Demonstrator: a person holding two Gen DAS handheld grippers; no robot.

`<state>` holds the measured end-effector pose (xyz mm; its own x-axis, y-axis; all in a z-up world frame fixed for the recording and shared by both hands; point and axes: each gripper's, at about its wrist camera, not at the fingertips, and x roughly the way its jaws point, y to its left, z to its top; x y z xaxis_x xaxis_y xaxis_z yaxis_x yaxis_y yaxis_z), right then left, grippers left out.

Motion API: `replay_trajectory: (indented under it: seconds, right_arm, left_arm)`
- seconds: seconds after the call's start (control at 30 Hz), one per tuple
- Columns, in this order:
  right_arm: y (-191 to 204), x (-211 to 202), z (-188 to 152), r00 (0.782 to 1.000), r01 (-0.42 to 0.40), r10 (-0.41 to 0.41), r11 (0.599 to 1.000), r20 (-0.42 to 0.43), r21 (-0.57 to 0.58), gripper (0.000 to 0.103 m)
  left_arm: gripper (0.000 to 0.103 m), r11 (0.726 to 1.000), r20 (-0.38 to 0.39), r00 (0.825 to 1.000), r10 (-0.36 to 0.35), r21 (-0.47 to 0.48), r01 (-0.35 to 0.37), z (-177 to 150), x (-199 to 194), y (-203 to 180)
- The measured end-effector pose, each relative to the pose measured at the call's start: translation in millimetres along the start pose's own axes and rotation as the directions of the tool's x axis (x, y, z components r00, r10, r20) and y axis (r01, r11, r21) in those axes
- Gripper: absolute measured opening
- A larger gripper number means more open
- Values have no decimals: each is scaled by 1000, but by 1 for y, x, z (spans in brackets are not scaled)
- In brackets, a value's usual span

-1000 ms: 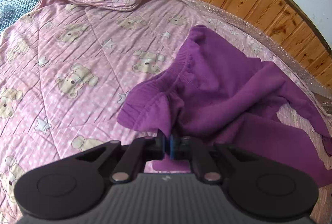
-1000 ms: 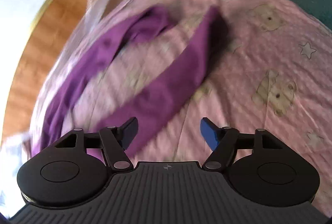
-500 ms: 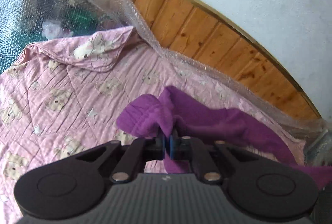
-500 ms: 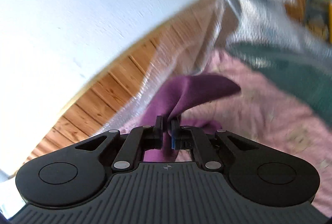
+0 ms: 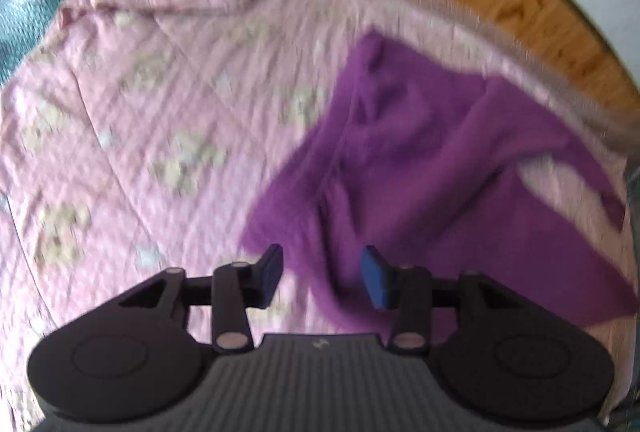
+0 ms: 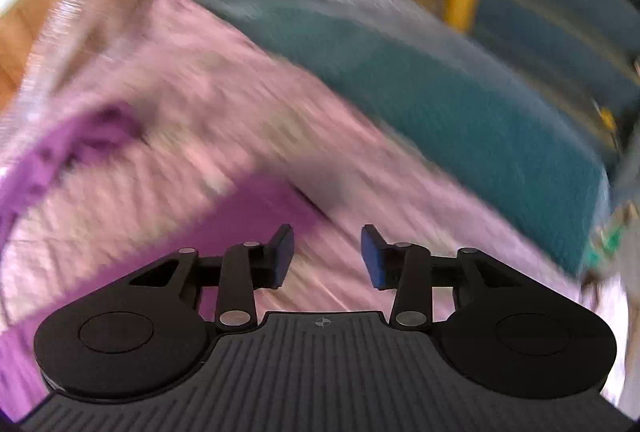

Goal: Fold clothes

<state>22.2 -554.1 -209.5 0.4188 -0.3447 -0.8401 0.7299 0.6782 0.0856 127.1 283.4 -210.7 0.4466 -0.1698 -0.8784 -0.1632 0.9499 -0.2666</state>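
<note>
Jaws of both the left gripper and the right gripper are spread, nothing pinched — the rumpled purple garment may be regrasped unevenly, so a crooked fold is risked.

Both hand-held grippers spread wide

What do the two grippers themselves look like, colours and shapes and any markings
The left gripper and right gripper look alike: matte black ribbed body, two round side housings, black link arms with silver pivot pins, and blue pads on the fingertips. Each body bears a small pale mark. No cables or sleeves show.
</note>
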Motion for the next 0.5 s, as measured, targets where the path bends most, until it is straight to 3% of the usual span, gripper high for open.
replay_trajectory:
  seconds: [0.07, 0.17, 0.2, 0.27, 0.4, 0.43, 0.47, 0.5]
  right_arm:
    - [37, 6, 23, 994, -104, 106, 992, 20, -75, 61]
    - [107, 38, 50, 967, -252, 256, 952, 3, -172, 77]
    - [131, 52, 56, 959, -280, 283, 939, -12, -201, 80]
    - [176, 85, 66, 959, -280, 280, 926, -36, -254, 80]
    - [221, 146, 75, 990, -143, 137, 940, -43, -311, 79]
    - [223, 154, 76, 989, -146, 135, 937, -56, -318, 76]
    - [225, 163, 77, 988, -151, 135, 933, -71, -326, 63]
    - [227, 169, 78, 982, -182, 155, 923, -107, -340, 30]
  left_arm:
    - [49, 1000, 62, 998, 18, -15, -17, 31, 8, -5]
    - [68, 997, 146, 986, 81, -11, -80, 78, 43, -23]
    - [69, 996, 156, 984, 90, -11, -89, 92, 58, -31]
    - [70, 996, 142, 986, 88, -11, -87, 116, 90, -47]
    - [70, 996, 118, 989, 93, 6, -94, 153, 148, -81]
    - [70, 996, 110, 990, 85, 21, -88, 155, 159, -87]
    - [70, 995, 98, 992, 81, 41, -85, 155, 169, -93]
    - [62, 994, 80, 994, 80, 67, -85, 155, 178, -98]
